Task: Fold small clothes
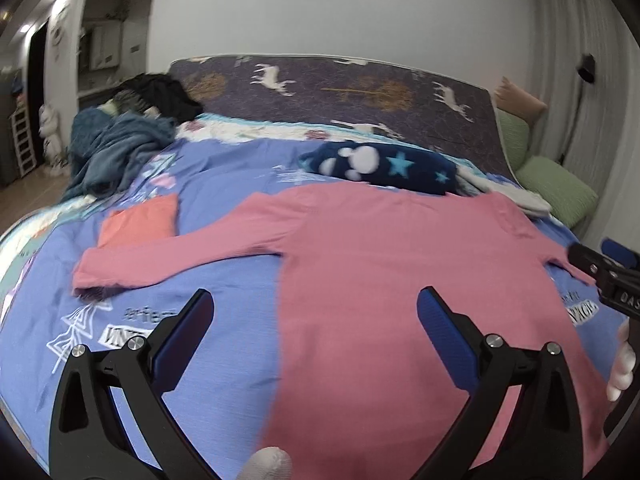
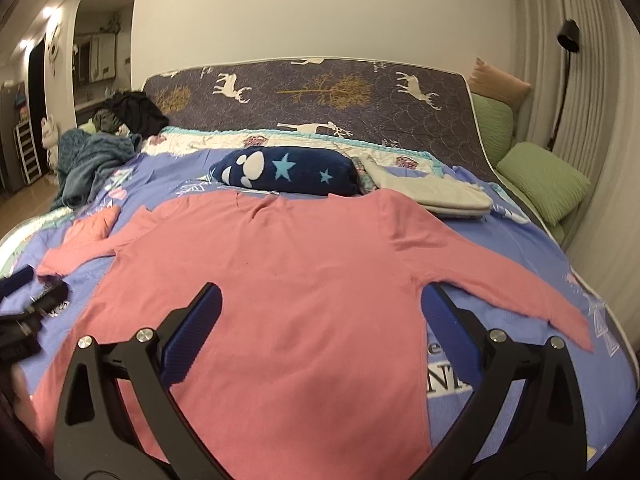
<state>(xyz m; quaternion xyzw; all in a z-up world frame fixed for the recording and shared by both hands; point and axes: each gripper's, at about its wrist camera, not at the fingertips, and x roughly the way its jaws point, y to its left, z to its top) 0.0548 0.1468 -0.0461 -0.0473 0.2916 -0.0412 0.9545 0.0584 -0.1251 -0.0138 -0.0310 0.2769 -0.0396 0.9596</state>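
A pink long-sleeved top (image 2: 272,280) lies spread flat on the blue printed bedspread (image 1: 224,280), both sleeves stretched out sideways, its neckline toward 12 o'clock and its hem toward 6 o'clock. In the left wrist view its body fills the area from centre to 4 o'clock, with one sleeve reaching out to 9 o'clock. The left gripper (image 1: 314,312) hangs over the top's left edge with its blue-padded fingers spread wide and nothing between them. The right gripper (image 2: 322,308) hangs over the lower body of the top, fingers likewise spread wide and holding nothing; in the left view it shows only partly at 3 o'clock. Just beyond the left sleeve, at 10 o'clock, lies a folded orange cloth (image 1: 140,220). Touching the neckline at 12 o'clock sits a dark blue starred pillow (image 2: 288,172), and just beside it at 1 o'clock a grey folded garment (image 2: 436,192). A teal blanket (image 1: 112,148) is heaped at 10 o'clock, near the deer-patterned headboard (image 2: 320,92). Green cushions (image 2: 540,180) rest at 2 o'clock.
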